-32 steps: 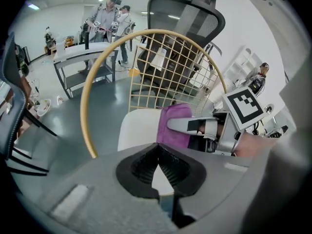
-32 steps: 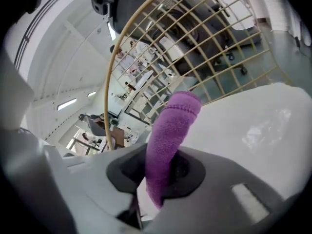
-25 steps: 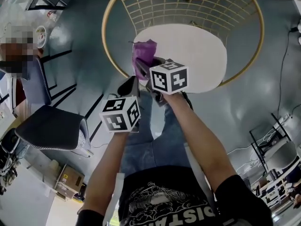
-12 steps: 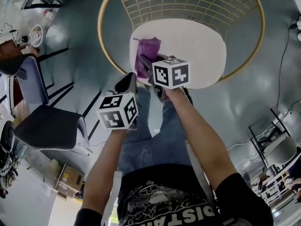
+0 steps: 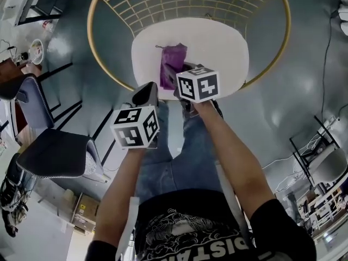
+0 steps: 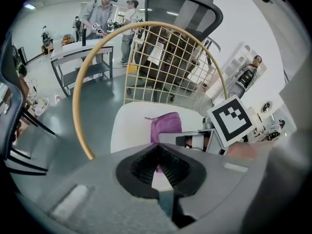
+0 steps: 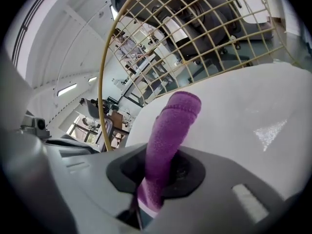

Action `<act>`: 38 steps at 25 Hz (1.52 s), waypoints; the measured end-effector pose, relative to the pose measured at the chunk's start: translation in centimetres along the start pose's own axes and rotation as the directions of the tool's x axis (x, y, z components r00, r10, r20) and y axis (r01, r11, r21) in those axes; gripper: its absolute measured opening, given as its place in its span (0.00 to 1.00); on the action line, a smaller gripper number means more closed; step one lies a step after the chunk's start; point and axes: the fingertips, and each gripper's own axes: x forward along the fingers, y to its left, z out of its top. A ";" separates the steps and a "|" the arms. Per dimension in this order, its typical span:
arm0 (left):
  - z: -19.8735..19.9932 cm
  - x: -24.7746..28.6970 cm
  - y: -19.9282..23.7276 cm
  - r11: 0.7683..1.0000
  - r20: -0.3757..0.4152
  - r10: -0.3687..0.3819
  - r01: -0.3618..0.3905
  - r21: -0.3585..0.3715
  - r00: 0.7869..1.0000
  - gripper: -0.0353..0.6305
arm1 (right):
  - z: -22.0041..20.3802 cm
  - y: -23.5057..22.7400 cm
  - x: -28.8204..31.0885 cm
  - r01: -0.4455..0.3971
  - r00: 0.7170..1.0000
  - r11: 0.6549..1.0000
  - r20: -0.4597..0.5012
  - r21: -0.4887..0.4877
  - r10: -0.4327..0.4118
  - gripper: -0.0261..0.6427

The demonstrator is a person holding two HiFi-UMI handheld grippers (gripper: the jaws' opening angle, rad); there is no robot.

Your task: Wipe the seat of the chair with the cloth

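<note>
Grip: my right hand-held gripper is clamped on the cloth; my left hand-held gripper is closed, empty.
Risk: narrow pinch, so the cloth may slip out when dragged across the seat ahead.

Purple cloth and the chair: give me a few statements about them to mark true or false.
1. The right tool is clamped on the purple cloth. True.
2. The left tool grips the cloth too. False: it holds nothing; the cloth lies beyond it.
3. The seat is white. True.
4. The wire back is black. False: it is gold-coloured.
</note>
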 end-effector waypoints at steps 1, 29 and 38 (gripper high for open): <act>0.0 0.3 -0.9 1.000 -0.003 -0.003 0.003 0.006 1.000 0.04 | -0.1 -0.9 -0.9 0.010 1.000 1.000 0.001 -0.005 -0.010 0.13; 0.1 5.9 -10.8 0.985 -0.081 -0.097 0.108 0.134 0.992 0.04 | -0.6 -16.1 -16.1 0.399 0.917 0.917 -0.028 0.014 -0.399 0.13; 0.0 5.7 -10.6 0.986 -0.079 -0.087 0.097 0.134 0.993 0.04 | 0.0 -14.9 -17.0 0.435 0.899 0.895 -0.006 -0.096 -0.438 0.13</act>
